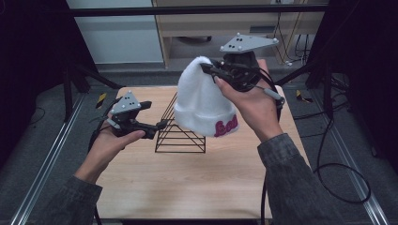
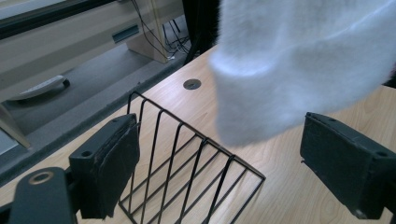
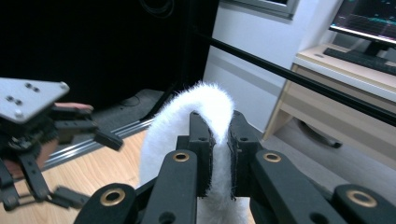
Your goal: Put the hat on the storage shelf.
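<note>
Wooden table [image 1: 197,183] carries a black wire rack [image 1: 180,131], a low wedge of thin rods standing near its middle. Above the rack hangs a white fluffy beanie [image 1: 204,101], clear of the table, crown up and cuff down, so its long axis runs roughly vertical; pink lettering shows on the folded cuff at the side toward the right hand. The right gripper [image 1: 220,72] holds it from the top: in the right gripper view the two black jaws are pressed together on a fold of the crown [image 3: 212,116], pile bulging out above them. The left gripper [image 1: 157,126] sits lower and to the left, beside the rack, jaws spread with nothing between them; in the left gripper view the beanie's cuff [image 2: 280,84] hangs just beyond and above the open pads [image 2: 116,158], the rack below. Judgement: the cuff lies up and to the right of the left gripper, which is the free hand and nearer that edge. Fabric looks soft, thick and floppy, likely to sag where unsupported.
</note>
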`<act>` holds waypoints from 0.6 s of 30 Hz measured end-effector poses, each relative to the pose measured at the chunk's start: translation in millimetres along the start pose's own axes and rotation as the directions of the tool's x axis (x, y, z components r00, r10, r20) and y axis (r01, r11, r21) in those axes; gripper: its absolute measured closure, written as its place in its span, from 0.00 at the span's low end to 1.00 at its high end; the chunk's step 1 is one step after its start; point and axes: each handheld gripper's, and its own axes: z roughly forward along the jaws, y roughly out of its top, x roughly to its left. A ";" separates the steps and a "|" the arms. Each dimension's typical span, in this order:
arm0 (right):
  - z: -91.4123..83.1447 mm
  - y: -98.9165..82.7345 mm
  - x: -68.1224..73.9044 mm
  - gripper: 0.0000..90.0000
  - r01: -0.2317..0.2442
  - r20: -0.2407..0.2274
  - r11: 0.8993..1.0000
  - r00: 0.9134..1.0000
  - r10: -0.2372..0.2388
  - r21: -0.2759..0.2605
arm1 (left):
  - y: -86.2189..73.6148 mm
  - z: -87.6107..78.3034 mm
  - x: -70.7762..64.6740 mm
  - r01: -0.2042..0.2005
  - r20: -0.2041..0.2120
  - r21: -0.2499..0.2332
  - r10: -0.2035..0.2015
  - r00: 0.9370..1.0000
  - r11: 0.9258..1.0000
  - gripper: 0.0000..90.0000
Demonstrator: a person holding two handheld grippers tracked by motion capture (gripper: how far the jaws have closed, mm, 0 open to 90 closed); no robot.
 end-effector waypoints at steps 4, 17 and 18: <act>9.6 5.3 4.4 0.92 -0.001 -0.028 1.000 1.000 0.000 -0.021 | 7.5 6.2 -0.2 -0.019 0.010 0.001 0.019 1.000 1.000 0.14; 20.3 16.9 12.9 0.92 -0.004 -0.073 0.999 0.997 0.000 -0.048 | 10.3 22.3 16.6 0.033 0.053 0.029 -0.034 0.998 0.999 0.28; 21.0 16.8 13.3 0.92 -0.001 -0.075 0.999 0.997 -0.003 -0.048 | 9.6 24.4 17.7 0.035 0.067 0.039 -0.038 0.997 0.999 0.31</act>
